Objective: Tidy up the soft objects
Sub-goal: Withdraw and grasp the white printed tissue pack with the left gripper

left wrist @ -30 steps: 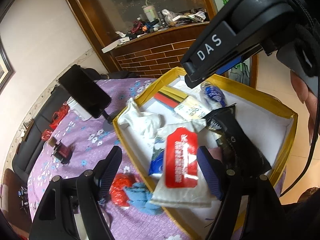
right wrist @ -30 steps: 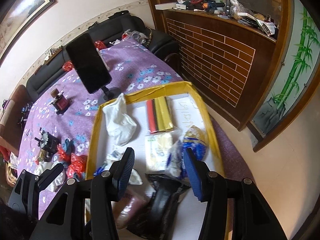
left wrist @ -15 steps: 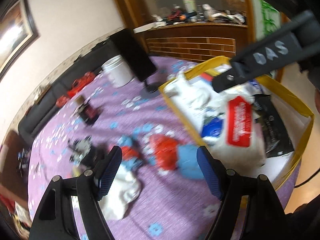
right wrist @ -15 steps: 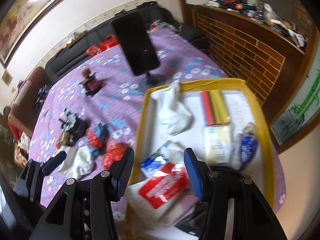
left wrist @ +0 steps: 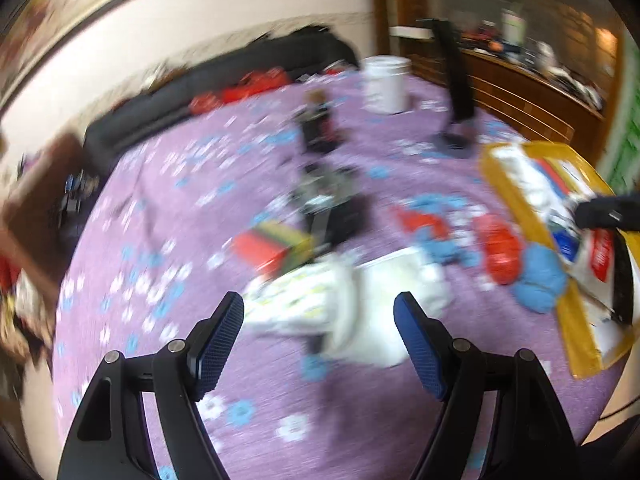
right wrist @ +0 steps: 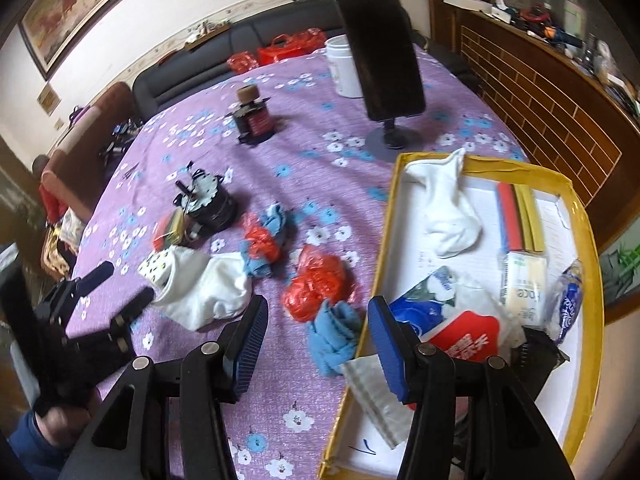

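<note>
A: Look at our left tongs (left wrist: 319, 320). The two blue pads stand apart and nothing is between them.

B: Yes, we hold them over the purple flowered cloth (left wrist: 256, 396). Just past the tips lies a white sock (left wrist: 372, 312), with a spotted white sock (left wrist: 296, 300) touching its side. This picture is quite blurry.

A: Our right tongs (right wrist: 318, 330) are apart too, and empty. We can see the left tongs (right wrist: 120, 286) from here, at the left, with their tips by the spotted sock (right wrist: 158, 264).

B: Between the right tips we see a blue cloth (right wrist: 334, 336) on the table. A red crumpled bag (right wrist: 318, 286) touches it from behind.

A: Another red and blue bundle (right wrist: 262, 242) lies a bit farther back, near the white sock (right wrist: 212, 288).

B: On the right is our yellow box (right wrist: 386, 240). The blue cloth lies just beside its wall.

A: Inside the box we have a white sock (right wrist: 450, 214), a red and yellow pack (right wrist: 520, 216), a red and white packet (right wrist: 466, 340) and a blue and white bag (right wrist: 568, 304).

B: Farther off a phone on a stand (right wrist: 382, 60) stands upright, with a white tub (right wrist: 340, 66) behind it. A small dark bottle (right wrist: 252, 114) stands near the middle of the table.
</note>
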Action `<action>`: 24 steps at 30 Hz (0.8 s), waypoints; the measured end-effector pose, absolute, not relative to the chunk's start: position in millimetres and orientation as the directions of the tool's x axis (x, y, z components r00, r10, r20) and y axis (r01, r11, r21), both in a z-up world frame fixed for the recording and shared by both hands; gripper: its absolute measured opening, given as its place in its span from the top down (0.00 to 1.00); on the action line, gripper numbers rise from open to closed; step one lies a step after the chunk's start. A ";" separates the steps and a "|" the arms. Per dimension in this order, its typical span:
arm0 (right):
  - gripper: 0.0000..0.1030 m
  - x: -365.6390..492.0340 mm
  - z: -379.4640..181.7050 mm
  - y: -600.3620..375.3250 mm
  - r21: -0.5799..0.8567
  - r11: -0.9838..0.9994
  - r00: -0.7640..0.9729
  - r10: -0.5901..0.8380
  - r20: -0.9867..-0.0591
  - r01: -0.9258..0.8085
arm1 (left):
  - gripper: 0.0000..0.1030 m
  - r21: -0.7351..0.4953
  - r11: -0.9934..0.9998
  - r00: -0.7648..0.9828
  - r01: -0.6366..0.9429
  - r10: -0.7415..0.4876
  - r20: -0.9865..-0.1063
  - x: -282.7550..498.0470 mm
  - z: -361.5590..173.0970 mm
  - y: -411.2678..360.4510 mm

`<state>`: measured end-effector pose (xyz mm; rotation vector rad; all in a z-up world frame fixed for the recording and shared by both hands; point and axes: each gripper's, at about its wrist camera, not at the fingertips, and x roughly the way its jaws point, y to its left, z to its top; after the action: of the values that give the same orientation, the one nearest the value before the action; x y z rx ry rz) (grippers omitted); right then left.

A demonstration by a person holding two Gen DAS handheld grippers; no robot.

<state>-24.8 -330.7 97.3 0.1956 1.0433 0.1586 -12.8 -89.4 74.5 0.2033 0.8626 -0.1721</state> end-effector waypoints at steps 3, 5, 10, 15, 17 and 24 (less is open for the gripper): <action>0.45 -25.9 96.8 -328.3 0.233 0.972 0.488 0.223 -0.844 -0.042 | 0.26 0.059 0.981 0.603 0.187 -0.067 -0.795 -2.2 67.0 -60.2; 0.45 -26.3 96.7 -327.9 0.231 0.972 0.486 0.222 -0.845 -0.042 | 0.26 0.041 0.982 0.591 0.182 -0.076 -0.803 5.4 64.4 -54.6; 0.45 -28.1 96.5 -330.3 0.227 0.973 0.486 0.215 -0.847 -0.036 | 0.25 -0.071 0.977 0.513 0.200 -0.166 -0.842 24.0 51.2 -54.8; 0.45 -31.5 95.4 -337.7 0.229 0.973 0.487 0.210 -0.848 -0.021 | 0.15 -0.112 0.975 0.487 0.191 -0.193 -0.852 41.9 39.5 -56.7; 0.45 -32.0 94.0 -339.5 0.232 0.973 0.485 0.210 -0.849 -0.014 | 0.15 -0.123 0.973 0.471 0.194 -0.202 -0.859 52.2 34.9 -58.5; 0.45 -28.5 87.2 -327.2 0.254 0.966 0.462 0.249 -0.851 -0.052 | 0.19 -0.086 0.972 0.462 0.219 -0.181 -0.868 60.1 21.1 -72.9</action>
<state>-28.5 -327.2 87.2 0.2032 1.0769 0.1867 60.1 -72.9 21.1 0.0398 1.0628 -0.2460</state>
